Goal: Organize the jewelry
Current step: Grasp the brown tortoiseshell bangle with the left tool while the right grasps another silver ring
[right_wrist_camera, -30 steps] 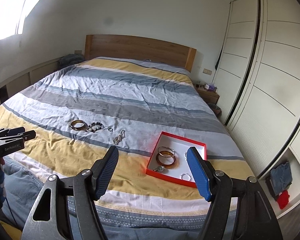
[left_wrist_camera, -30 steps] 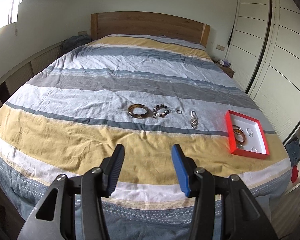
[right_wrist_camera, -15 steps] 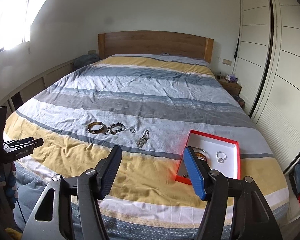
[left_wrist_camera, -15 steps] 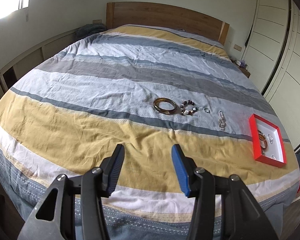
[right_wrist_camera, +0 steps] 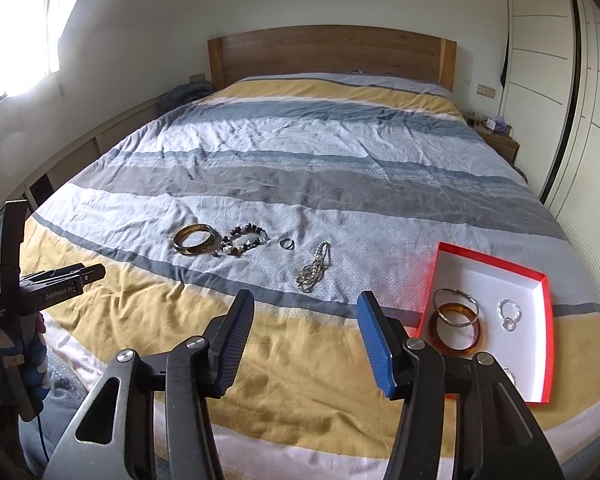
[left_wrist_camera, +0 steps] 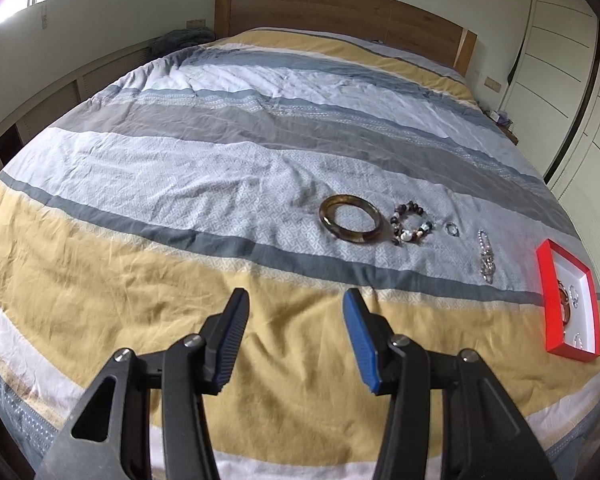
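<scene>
On the striped bed lie a brown bangle (left_wrist_camera: 350,219) (right_wrist_camera: 194,239), a beaded bracelet (left_wrist_camera: 411,227) (right_wrist_camera: 242,239), a small ring (left_wrist_camera: 451,229) (right_wrist_camera: 287,243) and a silver chain (left_wrist_camera: 486,256) (right_wrist_camera: 314,268) in a row. A red-rimmed white tray (left_wrist_camera: 542,292) (right_wrist_camera: 538,356) at the right holds an amber bangle (right_wrist_camera: 456,332), a silver bangle and small rings. My left gripper (left_wrist_camera: 296,300) is open and empty over the yellow stripe, short of the bangle. My right gripper (right_wrist_camera: 306,300) is open and empty, near the chain and the tray's left side.
The left hand-held gripper (right_wrist_camera: 40,284) shows at the left edge of the right wrist view. A wooden headboard (right_wrist_camera: 332,54) is at the far end, white wardrobe doors (right_wrist_camera: 572,80) at the right, a nightstand (right_wrist_camera: 496,140) beside the bed.
Both grippers have moved closer over the bed and turned left; the jewelry row and tray now sit further right in the left wrist view. Nothing was taken hold of.
</scene>
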Action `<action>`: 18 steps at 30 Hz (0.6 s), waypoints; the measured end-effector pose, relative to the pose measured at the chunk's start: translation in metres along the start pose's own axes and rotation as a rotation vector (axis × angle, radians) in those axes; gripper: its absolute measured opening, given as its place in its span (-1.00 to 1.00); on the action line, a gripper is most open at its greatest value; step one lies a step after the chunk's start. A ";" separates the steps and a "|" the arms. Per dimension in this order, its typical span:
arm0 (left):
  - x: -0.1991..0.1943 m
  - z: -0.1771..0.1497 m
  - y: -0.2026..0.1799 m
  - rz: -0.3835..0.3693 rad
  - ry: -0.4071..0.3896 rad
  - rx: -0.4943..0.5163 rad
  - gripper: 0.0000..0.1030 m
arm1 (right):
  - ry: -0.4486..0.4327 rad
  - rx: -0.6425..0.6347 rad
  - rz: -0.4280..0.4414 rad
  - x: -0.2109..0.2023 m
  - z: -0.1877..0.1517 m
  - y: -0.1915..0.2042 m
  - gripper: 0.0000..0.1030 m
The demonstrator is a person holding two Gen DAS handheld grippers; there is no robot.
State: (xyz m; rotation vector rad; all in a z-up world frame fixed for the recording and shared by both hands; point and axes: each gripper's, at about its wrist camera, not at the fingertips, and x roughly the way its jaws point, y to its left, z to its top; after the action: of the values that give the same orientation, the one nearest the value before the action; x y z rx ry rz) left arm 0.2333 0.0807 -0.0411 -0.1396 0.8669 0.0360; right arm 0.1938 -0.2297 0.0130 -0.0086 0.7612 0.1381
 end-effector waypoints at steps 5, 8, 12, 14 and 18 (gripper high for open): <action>0.032 0.024 -0.005 0.000 -0.011 0.000 -0.09 | 0.023 0.008 0.035 0.038 0.004 -0.001 -0.06; 0.050 0.038 -0.008 -0.001 -0.022 0.001 -0.10 | 0.033 0.014 0.059 0.062 0.009 -0.001 -0.08; 0.076 0.055 -0.010 -0.008 -0.031 -0.003 -0.11 | 0.032 0.012 0.086 0.093 0.020 0.004 -0.11; 0.090 0.062 -0.011 -0.009 -0.030 -0.006 -0.11 | 0.032 0.011 0.097 0.111 0.025 0.007 -0.12; 0.118 0.067 -0.012 -0.005 -0.013 -0.009 -0.11 | 0.039 0.001 0.109 0.146 0.032 0.015 -0.20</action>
State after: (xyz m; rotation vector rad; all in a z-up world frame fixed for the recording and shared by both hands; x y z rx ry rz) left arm 0.3612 0.0748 -0.0865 -0.1498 0.8535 0.0361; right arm 0.3181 -0.1950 -0.0637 0.0311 0.8012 0.2421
